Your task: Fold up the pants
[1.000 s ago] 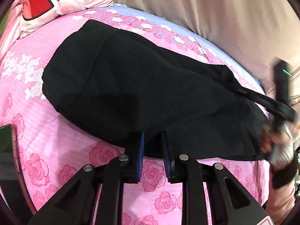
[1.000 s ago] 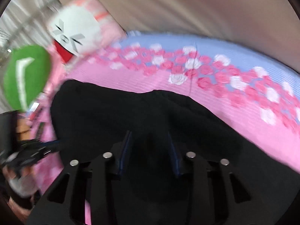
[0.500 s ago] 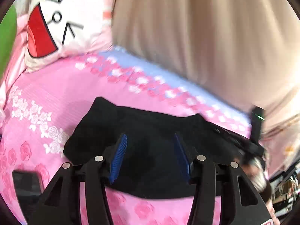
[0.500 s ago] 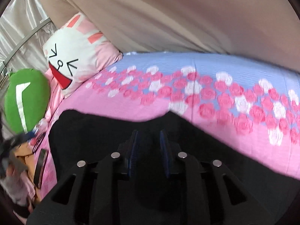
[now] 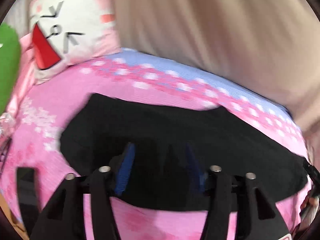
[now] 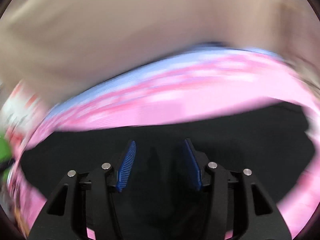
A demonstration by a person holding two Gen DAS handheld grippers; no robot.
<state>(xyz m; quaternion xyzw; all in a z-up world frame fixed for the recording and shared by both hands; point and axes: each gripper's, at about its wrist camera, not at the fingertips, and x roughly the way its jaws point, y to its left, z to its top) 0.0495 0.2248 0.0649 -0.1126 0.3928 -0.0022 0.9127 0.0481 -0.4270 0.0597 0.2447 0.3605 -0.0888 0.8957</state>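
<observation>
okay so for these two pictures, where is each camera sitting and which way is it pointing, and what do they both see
Left wrist: sits on the left gripper, looking forward over the black pants on the pink bedsheet, toward a cartoon pillow and beige curtain; its own open fingers show.
Right wrist: sits on the right gripper, facing the pants, blurred sheet and curtain; its open fingers show.
Shared: pants, bedsheet, curtain.

Both views close over pants (image 5: 180, 132)
</observation>
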